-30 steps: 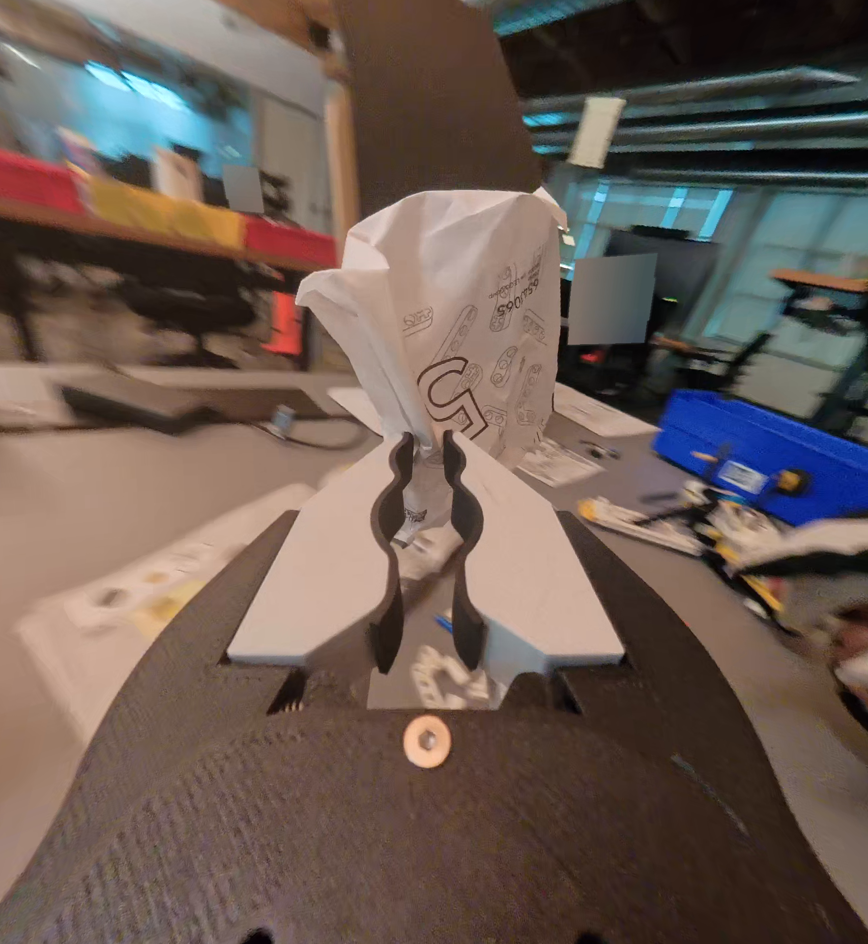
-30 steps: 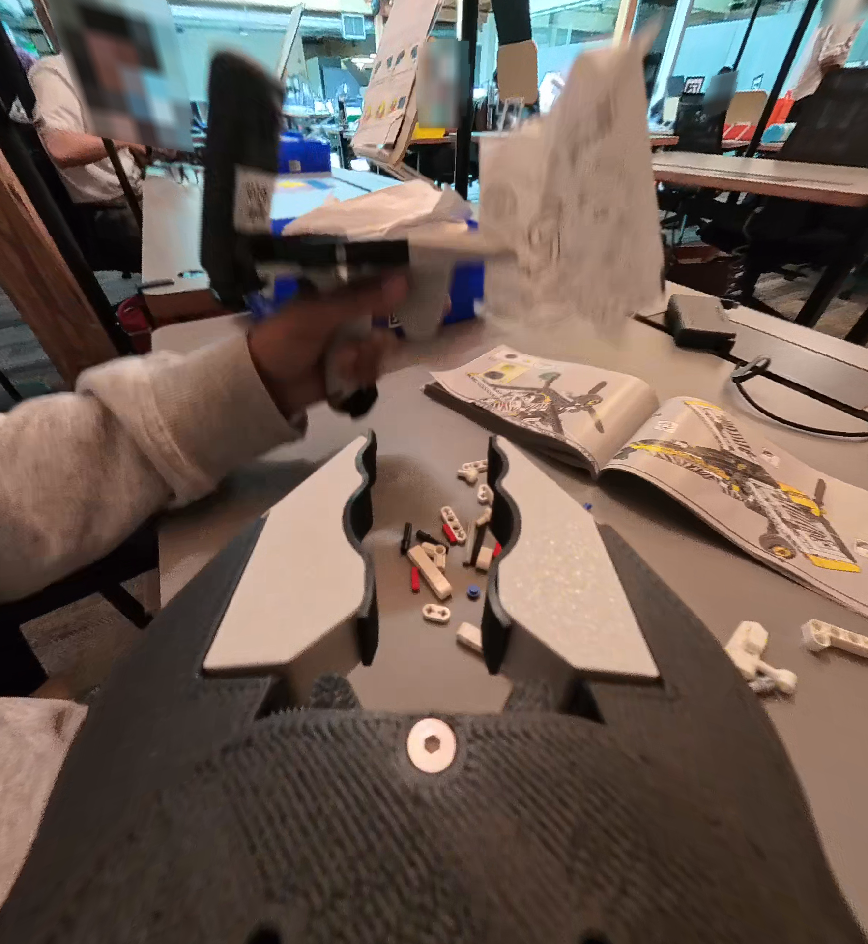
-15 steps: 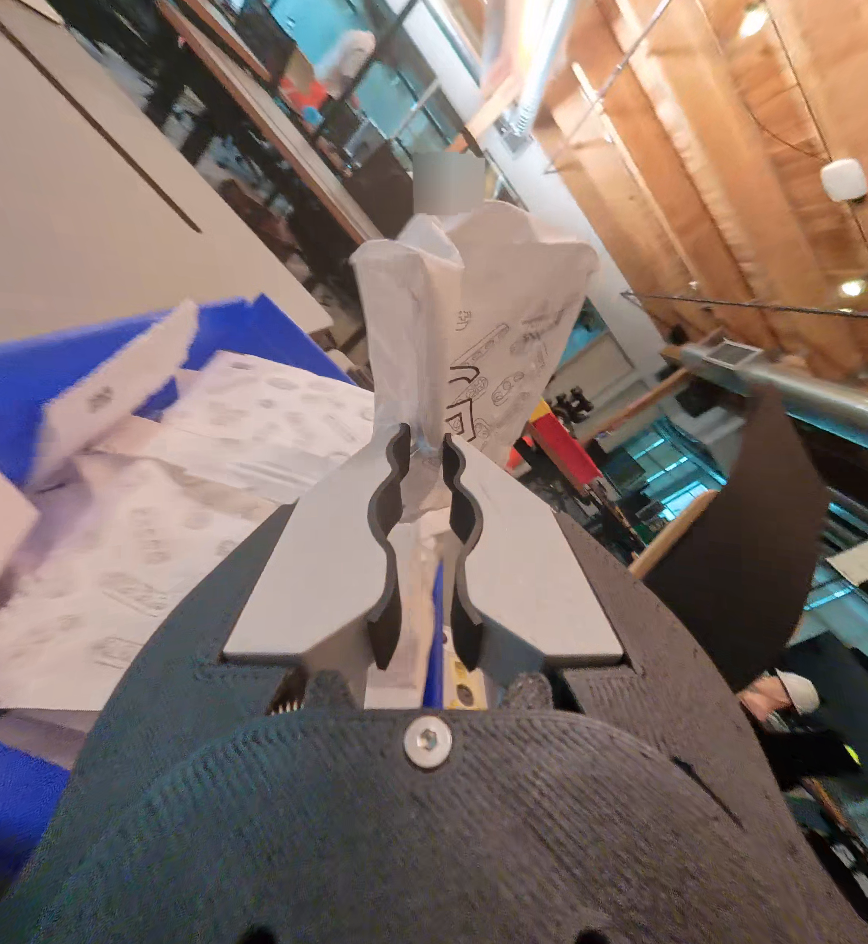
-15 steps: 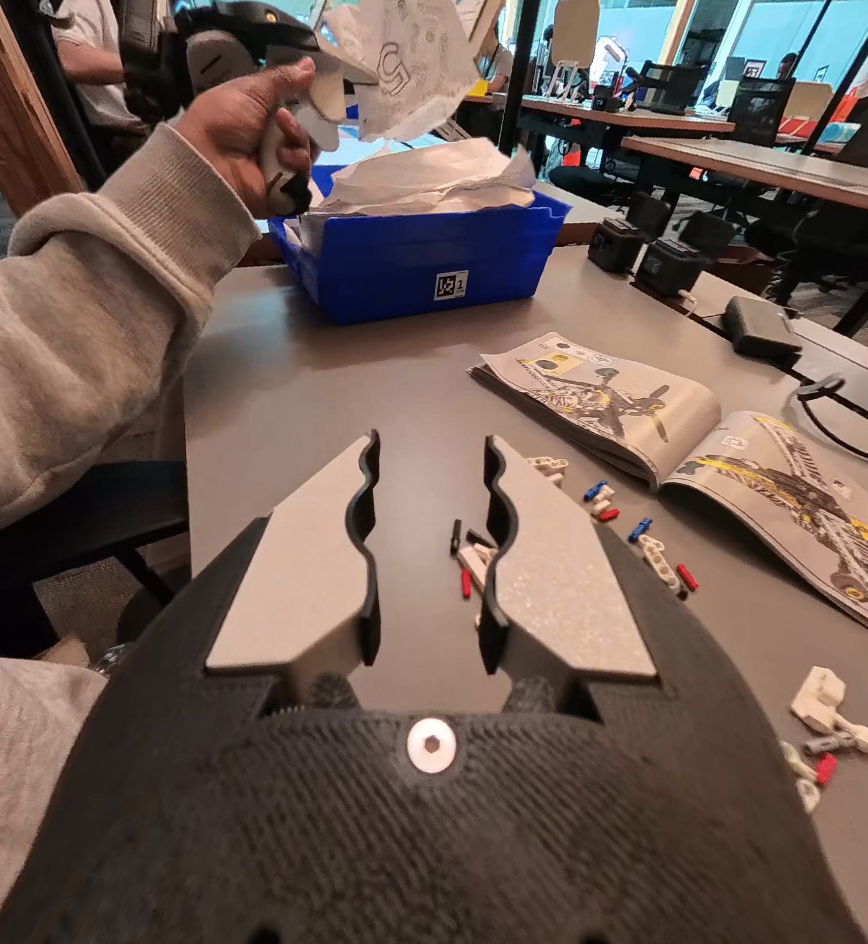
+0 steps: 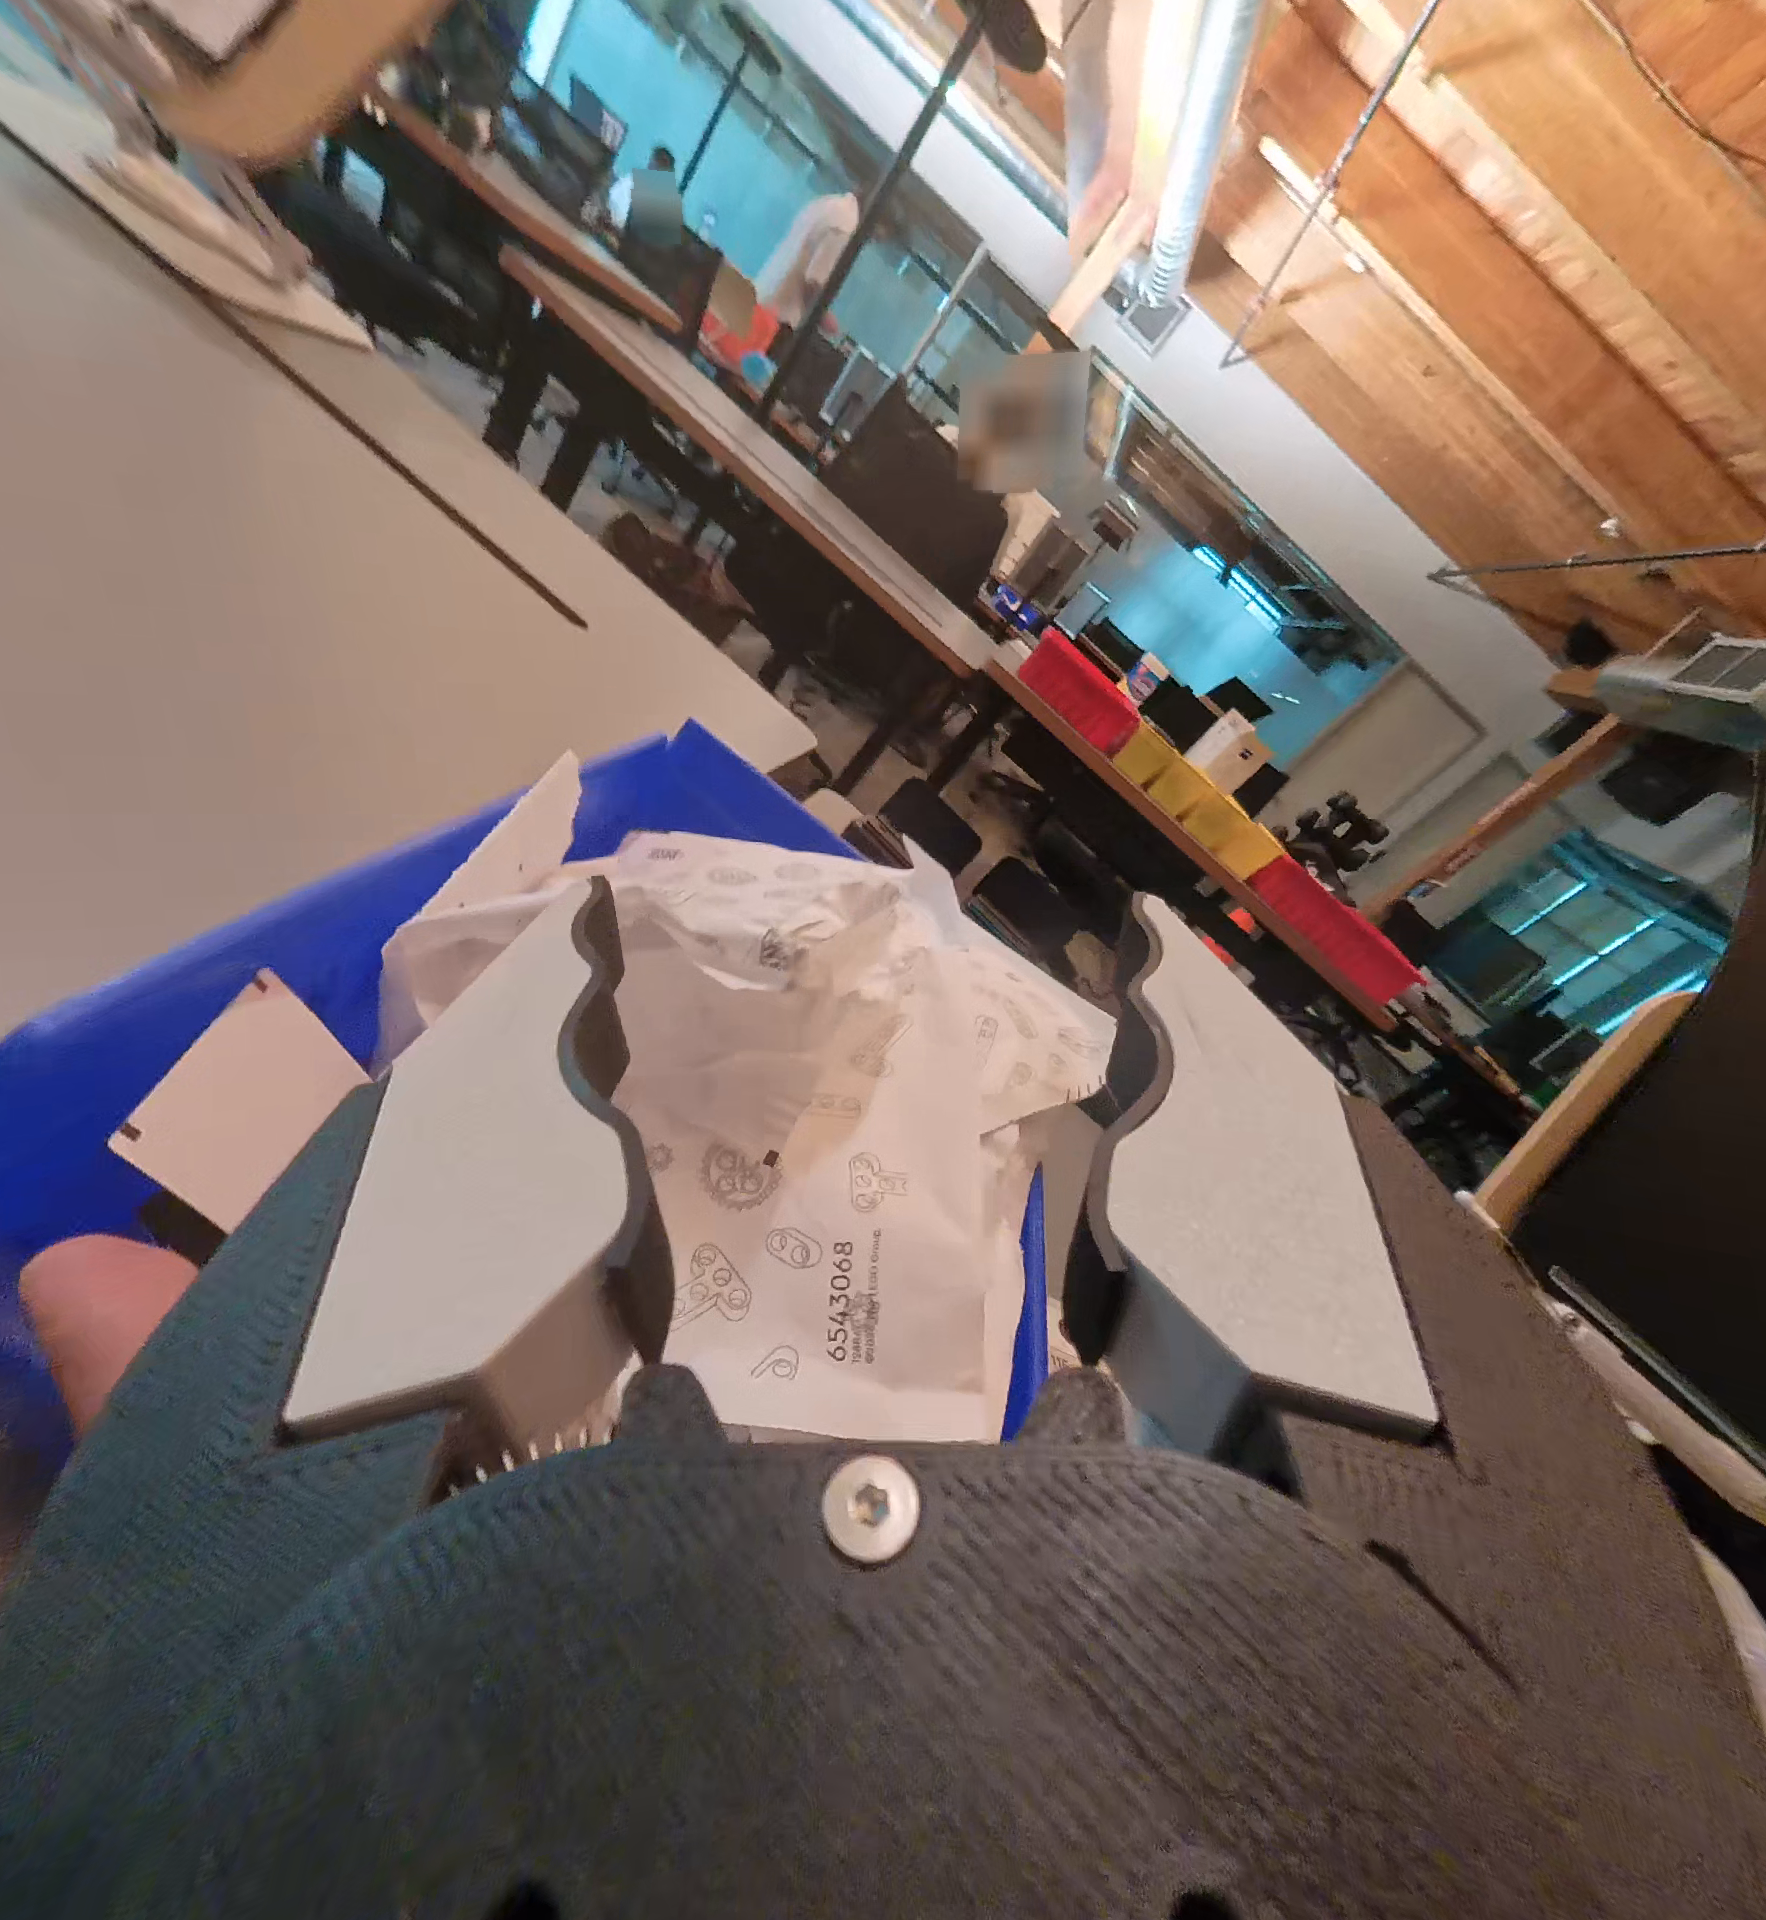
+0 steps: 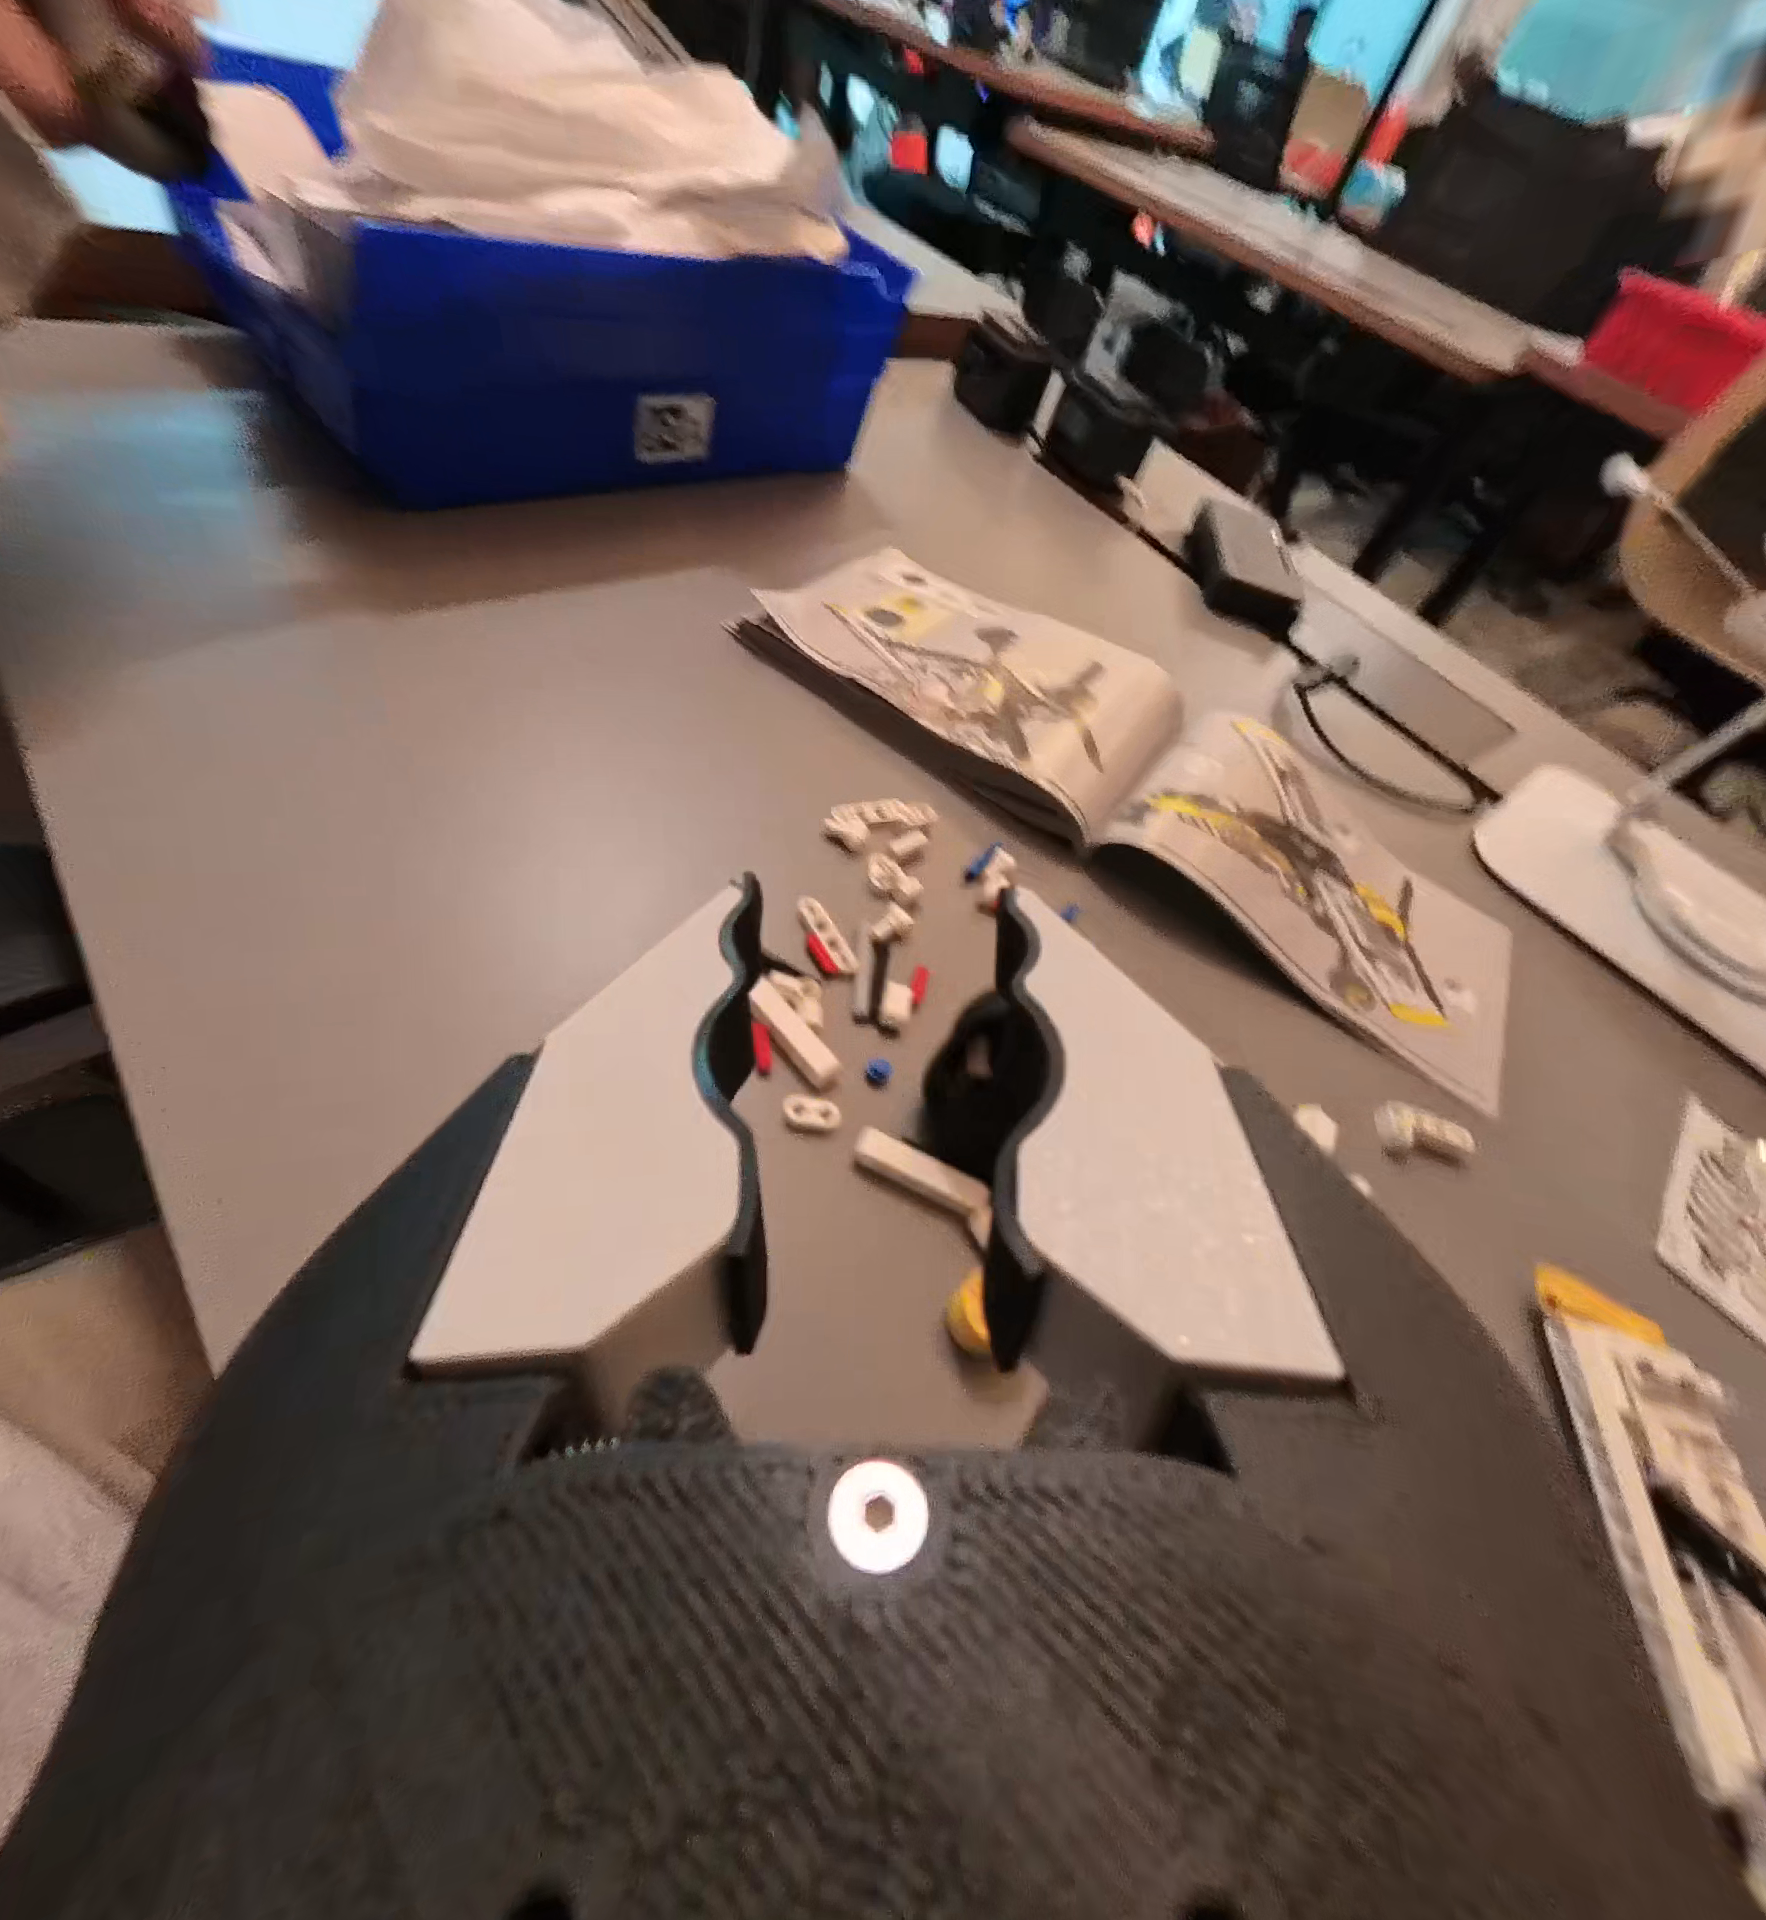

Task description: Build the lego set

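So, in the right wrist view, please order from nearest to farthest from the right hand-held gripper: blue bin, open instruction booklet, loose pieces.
From the right hand-held gripper:
1. Loose pieces, between its fingers.
2. Open instruction booklet, ahead to the right.
3. Blue bin, far back, left.

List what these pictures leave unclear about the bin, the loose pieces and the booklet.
- Blue bin, left wrist view: crumpled paper bags hide its inside.
- Loose pieces, right wrist view: the right gripper covers some; blur hides their shapes.
- Booklet, right wrist view: page drawings too blurred to make out.
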### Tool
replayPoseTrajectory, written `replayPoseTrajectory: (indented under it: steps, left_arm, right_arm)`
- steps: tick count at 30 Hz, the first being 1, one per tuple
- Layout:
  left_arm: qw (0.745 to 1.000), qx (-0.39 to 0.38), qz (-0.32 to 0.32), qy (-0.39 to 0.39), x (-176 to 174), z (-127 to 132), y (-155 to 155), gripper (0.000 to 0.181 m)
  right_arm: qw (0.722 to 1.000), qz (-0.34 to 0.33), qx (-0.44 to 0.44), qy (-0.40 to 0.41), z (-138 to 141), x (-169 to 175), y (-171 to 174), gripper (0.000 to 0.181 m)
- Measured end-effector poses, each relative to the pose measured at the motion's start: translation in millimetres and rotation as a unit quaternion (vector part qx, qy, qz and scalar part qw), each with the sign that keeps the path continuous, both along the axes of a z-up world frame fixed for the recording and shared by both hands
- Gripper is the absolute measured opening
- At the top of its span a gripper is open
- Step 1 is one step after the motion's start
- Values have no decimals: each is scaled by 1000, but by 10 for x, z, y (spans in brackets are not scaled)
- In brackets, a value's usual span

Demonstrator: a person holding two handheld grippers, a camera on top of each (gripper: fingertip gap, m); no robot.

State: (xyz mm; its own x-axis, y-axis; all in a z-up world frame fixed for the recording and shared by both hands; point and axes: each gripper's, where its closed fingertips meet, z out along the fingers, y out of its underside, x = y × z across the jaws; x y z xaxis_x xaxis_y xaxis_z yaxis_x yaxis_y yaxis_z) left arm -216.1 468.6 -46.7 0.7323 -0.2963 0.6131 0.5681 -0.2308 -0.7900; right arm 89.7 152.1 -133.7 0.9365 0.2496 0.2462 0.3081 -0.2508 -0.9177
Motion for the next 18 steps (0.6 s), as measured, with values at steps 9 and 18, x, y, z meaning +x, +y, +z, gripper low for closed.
replayPoseTrajectory:
  steps: [9, 18]
  left_arm:
    - [981, 133, -126, 61, 1013, 677, -725, 70]
    - [790, 39, -587, 170, 3253, -371, -2328, 68]
  right_arm:
    - [983, -86, -139, 84, -565, 436, 68, 78]
    - [975, -111, -166, 95, -724, 538, 208, 43]
